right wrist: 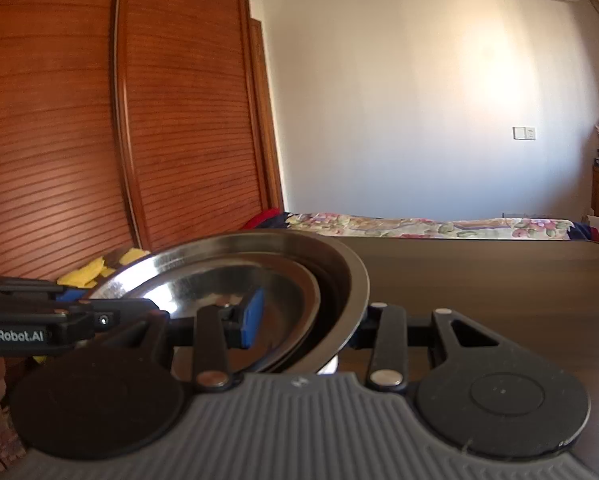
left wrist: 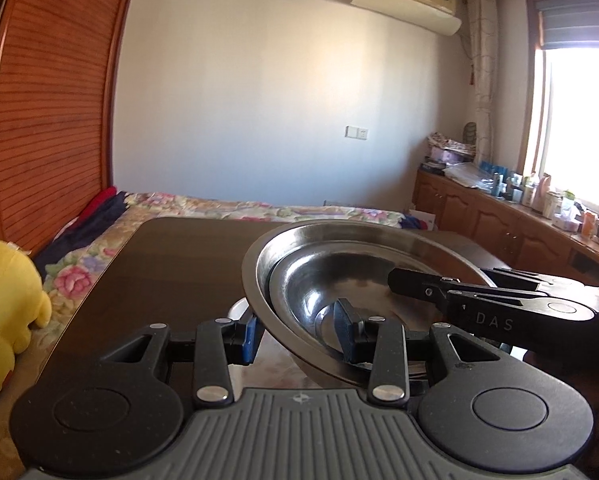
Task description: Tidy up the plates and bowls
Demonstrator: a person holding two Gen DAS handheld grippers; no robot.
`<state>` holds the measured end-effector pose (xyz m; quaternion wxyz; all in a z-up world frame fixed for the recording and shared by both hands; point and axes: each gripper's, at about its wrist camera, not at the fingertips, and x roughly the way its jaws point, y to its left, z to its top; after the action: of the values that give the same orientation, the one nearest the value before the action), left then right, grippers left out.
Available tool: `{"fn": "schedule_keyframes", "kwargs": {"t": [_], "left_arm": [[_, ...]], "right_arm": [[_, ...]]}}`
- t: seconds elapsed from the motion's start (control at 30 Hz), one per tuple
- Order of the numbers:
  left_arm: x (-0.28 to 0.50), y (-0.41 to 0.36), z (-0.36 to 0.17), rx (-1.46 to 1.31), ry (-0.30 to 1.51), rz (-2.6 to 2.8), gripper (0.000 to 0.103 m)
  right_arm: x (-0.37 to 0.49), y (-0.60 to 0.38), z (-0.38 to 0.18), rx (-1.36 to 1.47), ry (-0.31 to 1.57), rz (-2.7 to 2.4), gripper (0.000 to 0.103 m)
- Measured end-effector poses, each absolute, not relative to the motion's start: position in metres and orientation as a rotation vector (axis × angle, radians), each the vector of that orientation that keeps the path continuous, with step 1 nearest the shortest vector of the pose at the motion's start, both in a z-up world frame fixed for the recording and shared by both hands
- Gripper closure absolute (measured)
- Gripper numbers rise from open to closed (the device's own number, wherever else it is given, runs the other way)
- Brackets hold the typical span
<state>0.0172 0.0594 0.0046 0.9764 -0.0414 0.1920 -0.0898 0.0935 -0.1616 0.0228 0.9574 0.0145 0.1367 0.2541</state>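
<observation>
Left gripper (left wrist: 299, 338) is closed across the rim of a stack of steel plates (left wrist: 363, 276), one blue pad outside, one inside the dish; right gripper (right wrist: 305, 320) clamps the opposite rim likewise. The stack is held tilted between them above the dark table (left wrist: 171, 256), at 12 o'clock from each camera. A yellow plush toy (left wrist: 3, 312) lies at 9 o'clock on the floral bedspread (left wrist: 203, 206).

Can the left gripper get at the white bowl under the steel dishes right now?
Probably not. The left gripper straddles the steel dishes' rim, and they cover the white bowl, showing only a sliver.
</observation>
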Motion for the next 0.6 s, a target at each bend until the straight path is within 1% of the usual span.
{"fn": "schedule_keyframes", "kwargs": {"t": [0.6], "left_arm": [[0.026,0.071,-0.014,-0.079,0.427,-0.142,0.063]], "right_arm": [[0.102,-0.143,0.009,-0.01,0.333,0.529,0.061]]}}
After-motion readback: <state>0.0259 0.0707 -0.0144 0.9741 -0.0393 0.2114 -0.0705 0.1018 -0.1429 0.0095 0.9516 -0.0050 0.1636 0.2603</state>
